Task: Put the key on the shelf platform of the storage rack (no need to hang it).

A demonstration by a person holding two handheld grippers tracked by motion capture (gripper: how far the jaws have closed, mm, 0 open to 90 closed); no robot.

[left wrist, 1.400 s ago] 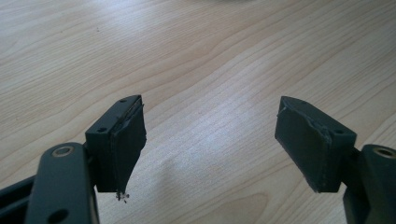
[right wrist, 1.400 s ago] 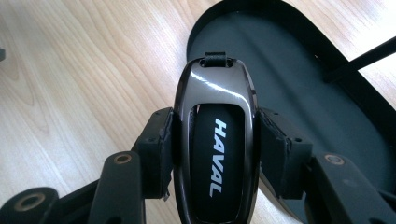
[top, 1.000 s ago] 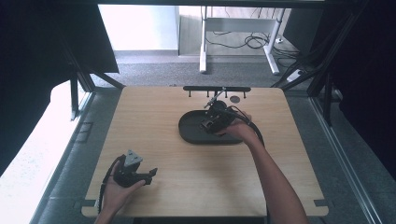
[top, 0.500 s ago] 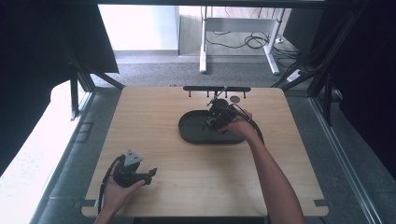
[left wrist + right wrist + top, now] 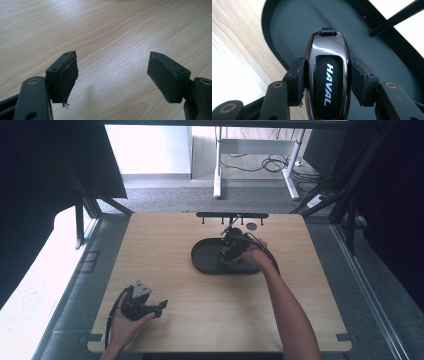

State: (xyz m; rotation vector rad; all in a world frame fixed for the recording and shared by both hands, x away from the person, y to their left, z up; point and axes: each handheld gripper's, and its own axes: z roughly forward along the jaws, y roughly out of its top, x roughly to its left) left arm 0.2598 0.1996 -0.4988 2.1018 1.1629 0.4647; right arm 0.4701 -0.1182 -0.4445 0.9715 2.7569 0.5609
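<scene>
Over the oval tray (image 5: 287, 25), right claw (image 5: 327, 75) clamps glossy key fob (image 5: 327, 62); left claw (image 5: 112, 75) gapes.

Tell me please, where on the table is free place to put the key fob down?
Bare wood lies left of the dark tray, between it and the left gripper, and along the near right edge of the table. The tray floor beyond the key fob is bare too. It is crowded by the rack.
</scene>
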